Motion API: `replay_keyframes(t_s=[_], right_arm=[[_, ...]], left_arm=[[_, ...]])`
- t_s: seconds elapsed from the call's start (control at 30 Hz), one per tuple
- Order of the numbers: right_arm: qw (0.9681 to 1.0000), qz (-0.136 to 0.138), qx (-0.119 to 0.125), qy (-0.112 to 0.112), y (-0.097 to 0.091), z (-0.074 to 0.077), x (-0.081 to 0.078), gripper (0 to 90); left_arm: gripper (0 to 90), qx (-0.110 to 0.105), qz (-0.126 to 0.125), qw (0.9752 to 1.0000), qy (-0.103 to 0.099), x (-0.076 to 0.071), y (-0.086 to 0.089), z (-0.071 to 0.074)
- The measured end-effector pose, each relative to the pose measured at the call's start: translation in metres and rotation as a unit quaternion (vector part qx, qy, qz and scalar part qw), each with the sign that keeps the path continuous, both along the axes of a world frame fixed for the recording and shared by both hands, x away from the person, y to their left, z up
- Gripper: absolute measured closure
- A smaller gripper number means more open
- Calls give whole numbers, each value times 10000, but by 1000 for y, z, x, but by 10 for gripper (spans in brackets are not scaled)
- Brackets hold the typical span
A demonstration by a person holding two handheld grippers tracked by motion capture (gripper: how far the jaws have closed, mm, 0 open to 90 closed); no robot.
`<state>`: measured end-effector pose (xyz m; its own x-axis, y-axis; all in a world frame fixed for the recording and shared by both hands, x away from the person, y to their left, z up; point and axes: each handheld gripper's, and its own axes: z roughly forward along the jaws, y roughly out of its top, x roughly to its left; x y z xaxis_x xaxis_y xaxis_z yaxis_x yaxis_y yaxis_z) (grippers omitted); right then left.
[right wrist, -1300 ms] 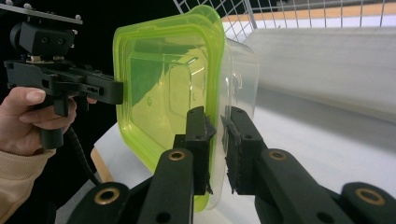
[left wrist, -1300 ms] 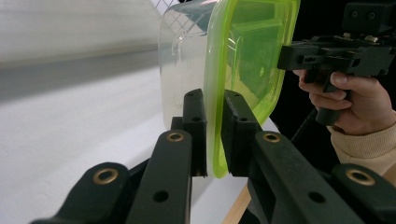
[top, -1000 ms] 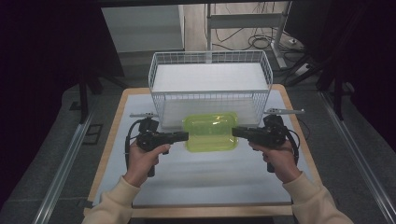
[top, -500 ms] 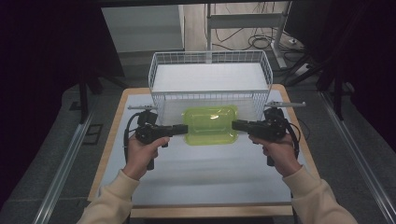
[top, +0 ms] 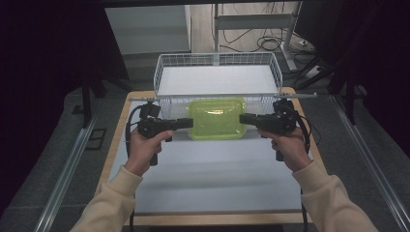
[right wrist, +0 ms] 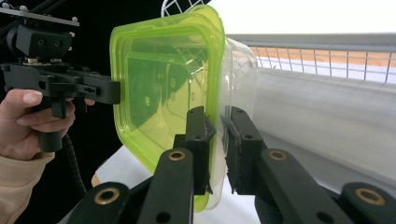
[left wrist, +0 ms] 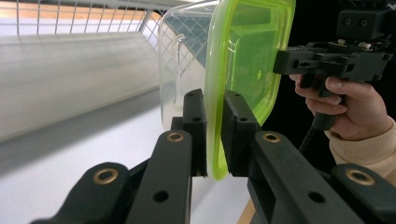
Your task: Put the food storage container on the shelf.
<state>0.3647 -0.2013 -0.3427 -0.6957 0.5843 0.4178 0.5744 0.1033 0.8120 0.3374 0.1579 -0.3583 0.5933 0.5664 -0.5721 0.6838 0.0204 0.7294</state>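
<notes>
Clear plastic container with green lid (top: pixel 216 119), frame centre: carried, clamped at opposite rims by left gripper (top: pixel 188 123) and right gripper (top: pixel 243 118). Next: lift over white wire basket (top: pixel 164 72) wall.

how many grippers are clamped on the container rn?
2. The left gripper grips the left edge of the green-lidded container; the right gripper grips its right edge. Both pinch the lid rim, holding the container in front of the wire basket.
</notes>
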Motion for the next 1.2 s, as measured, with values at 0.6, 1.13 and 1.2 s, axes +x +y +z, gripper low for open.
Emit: replay_keyframes(t_s=[0.6,1.13,1.2], right_arm=[[9999,-119,-27,15,4,22,29,803],[9995,-304,-81,14,5,37,58,802],[9994,-351,-77,22,6,38,62,801]], left_arm=[[816,31,18,10000,-23,33,1,21],[817,51,72,9999,-47,63,-1,35],[817,43,90,9999,-43,67,-1,37]])
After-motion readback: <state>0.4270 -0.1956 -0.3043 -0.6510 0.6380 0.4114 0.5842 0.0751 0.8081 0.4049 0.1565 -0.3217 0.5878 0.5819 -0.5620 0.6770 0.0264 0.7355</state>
